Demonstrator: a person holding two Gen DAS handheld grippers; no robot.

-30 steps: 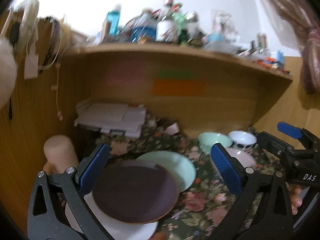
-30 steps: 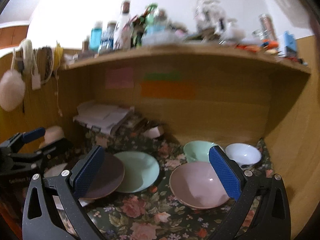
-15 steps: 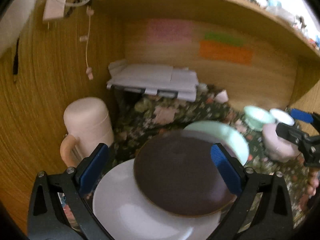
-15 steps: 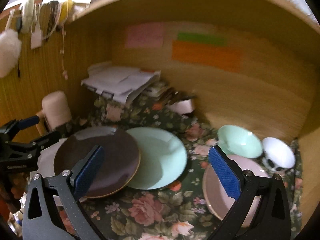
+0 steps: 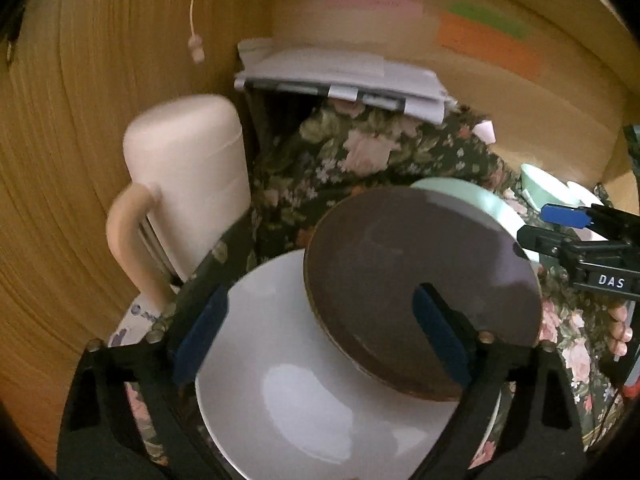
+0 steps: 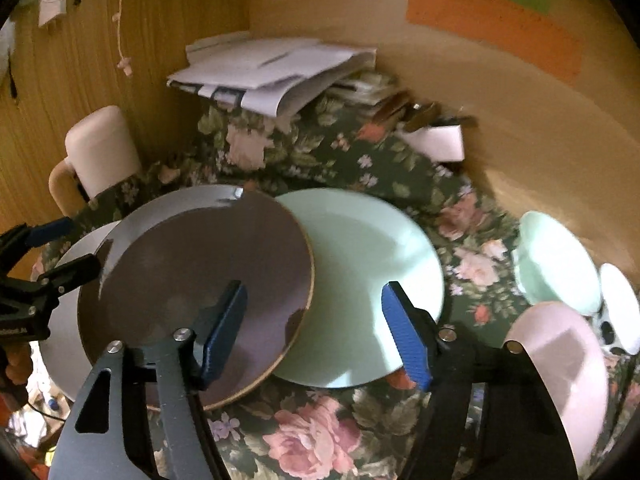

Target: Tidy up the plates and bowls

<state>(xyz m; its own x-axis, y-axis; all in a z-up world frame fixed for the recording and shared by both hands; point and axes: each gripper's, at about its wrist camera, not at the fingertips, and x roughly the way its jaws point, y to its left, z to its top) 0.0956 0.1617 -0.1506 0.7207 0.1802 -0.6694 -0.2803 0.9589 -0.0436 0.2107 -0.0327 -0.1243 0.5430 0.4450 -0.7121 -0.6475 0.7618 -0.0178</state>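
fingers of both our grippers, left gripper (image 5: 320, 344) and right gripper (image 6: 316, 332), stood released over the brown plate (image 6: 200, 300), overlapping the white plate (image 5: 304, 400) and green plate (image 6: 368, 272).

Cream jug (image 5: 188, 176), papers (image 6: 272, 68), floral cloth (image 6: 304, 436)

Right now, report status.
Left gripper and right gripper open, nothing held. Brown plate overlaps white plate and green plate. Nothing in the way.

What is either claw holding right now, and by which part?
Nothing. Both the left claw and right claw are open above the brown plate.
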